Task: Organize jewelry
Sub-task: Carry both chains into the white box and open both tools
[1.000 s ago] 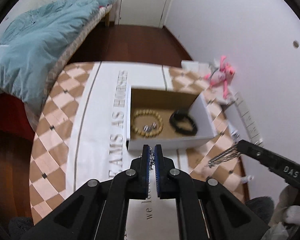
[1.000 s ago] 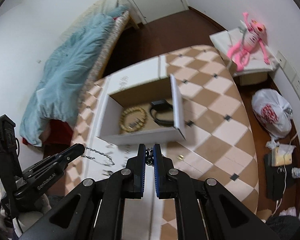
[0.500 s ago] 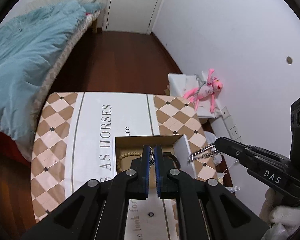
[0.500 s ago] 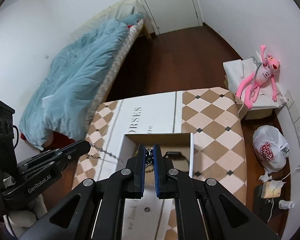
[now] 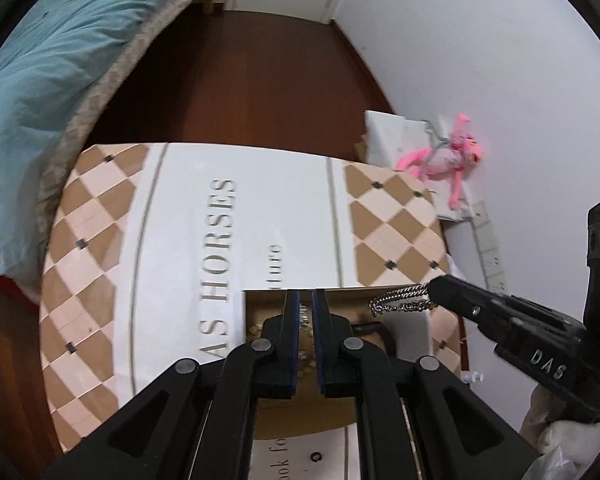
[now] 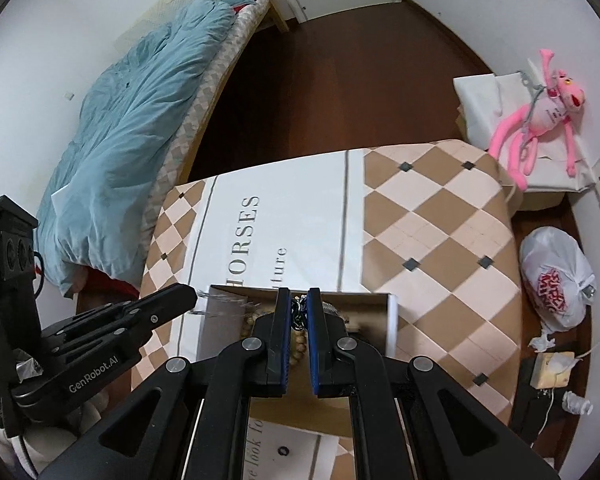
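Note:
A silver chain [image 5: 400,301] hangs stretched between my two grippers, above an open cardboard box [image 5: 410,334] with white outer walls. My left gripper [image 5: 305,307] has one end of the chain between its pads and its jaws are opening slightly. My right gripper [image 6: 299,305] is shut on the other end [image 6: 298,314]. In the left wrist view the right gripper [image 5: 432,294] enters from the right, and in the right wrist view the left gripper [image 6: 192,298] enters from the left. A wooden bead bracelet [image 6: 297,344] lies in the box [image 6: 392,320], mostly hidden by the fingers.
The box sits on a table with a checkered cloth [image 6: 432,232] with printed lettering. A small ring [image 6: 283,450] lies on the cloth in front of the box. A bed with a blue quilt [image 6: 132,128] stands to the left, a pink plush toy [image 6: 540,116] and a white bag [image 6: 556,280] to the right.
Both grippers have carried the chain forward from in front of the box to over it. The box has slid down under the fingers, hiding most of its contents.

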Available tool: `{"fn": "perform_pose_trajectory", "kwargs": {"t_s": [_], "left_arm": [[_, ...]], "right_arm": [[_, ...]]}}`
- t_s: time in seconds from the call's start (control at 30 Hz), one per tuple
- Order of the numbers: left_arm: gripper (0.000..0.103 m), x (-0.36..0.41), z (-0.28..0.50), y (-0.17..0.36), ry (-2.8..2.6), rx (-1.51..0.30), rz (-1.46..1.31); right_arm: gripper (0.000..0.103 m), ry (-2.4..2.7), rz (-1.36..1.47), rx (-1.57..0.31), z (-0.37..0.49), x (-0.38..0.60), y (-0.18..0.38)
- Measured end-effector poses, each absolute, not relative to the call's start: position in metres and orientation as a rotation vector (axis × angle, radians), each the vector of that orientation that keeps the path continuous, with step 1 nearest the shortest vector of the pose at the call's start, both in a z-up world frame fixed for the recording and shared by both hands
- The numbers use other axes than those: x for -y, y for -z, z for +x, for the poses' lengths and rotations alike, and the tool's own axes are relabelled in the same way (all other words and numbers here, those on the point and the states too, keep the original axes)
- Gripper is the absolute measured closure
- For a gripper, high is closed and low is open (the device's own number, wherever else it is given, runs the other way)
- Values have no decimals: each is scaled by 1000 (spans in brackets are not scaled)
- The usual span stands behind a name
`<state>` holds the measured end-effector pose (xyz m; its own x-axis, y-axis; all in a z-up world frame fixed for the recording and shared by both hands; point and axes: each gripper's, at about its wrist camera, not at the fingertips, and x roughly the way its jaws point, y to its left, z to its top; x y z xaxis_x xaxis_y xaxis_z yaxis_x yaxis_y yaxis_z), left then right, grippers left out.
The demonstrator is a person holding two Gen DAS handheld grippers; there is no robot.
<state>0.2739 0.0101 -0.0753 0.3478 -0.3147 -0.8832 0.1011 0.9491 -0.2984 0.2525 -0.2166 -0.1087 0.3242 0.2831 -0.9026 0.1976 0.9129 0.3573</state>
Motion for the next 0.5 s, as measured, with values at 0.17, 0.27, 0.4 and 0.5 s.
{"fn": "perform_pose_trajectory", "kwargs": {"t_s": [0.17,0.27,0.4,0.5], "left_arm": [[43,-11,274,74,165,-1179,-112],[22,-14,267,67,134,-1129,-84],[6,-15,257,64,86,-1086,-25],[3,-15,243,67,65,-1056,6]], "right_arm": [[94,-13,364,-1370,259,214,134],[63,27,321,-1333,249,218,125],[43,91,240,-1296,232,218,111],[27,161,152,-1294,218,216,111]]}}
